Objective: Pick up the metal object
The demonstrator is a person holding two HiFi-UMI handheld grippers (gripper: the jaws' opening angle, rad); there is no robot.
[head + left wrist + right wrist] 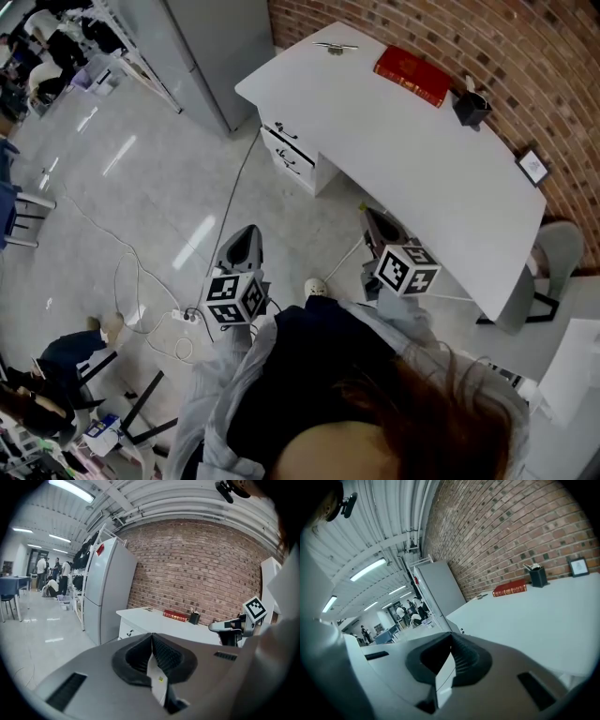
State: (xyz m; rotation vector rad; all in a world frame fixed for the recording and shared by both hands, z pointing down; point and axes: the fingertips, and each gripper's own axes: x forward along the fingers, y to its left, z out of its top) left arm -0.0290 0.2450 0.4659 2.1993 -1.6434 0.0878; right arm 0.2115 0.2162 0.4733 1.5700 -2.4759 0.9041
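Far ahead of the right claw (373, 218), at the far end of the white desk (403, 159), the metal object (335, 46) is lying flat near the edge, well apart from both claws. A red book (412, 76) is resting beyond the right claw too, between the metal object and a black pen cup (472, 106), so the object is sitting clear of clutter on its open side.

The right claw is hovering just beside the desk's near edge, its jaws pressing together on nothing. The left claw (247, 232) is pointing over bare floor to the right claw's left, likewise clenched and empty. Both are probably being carried shut and low because nothing is within reach yet. The jaws will need spreading before closing on so thin a piece.
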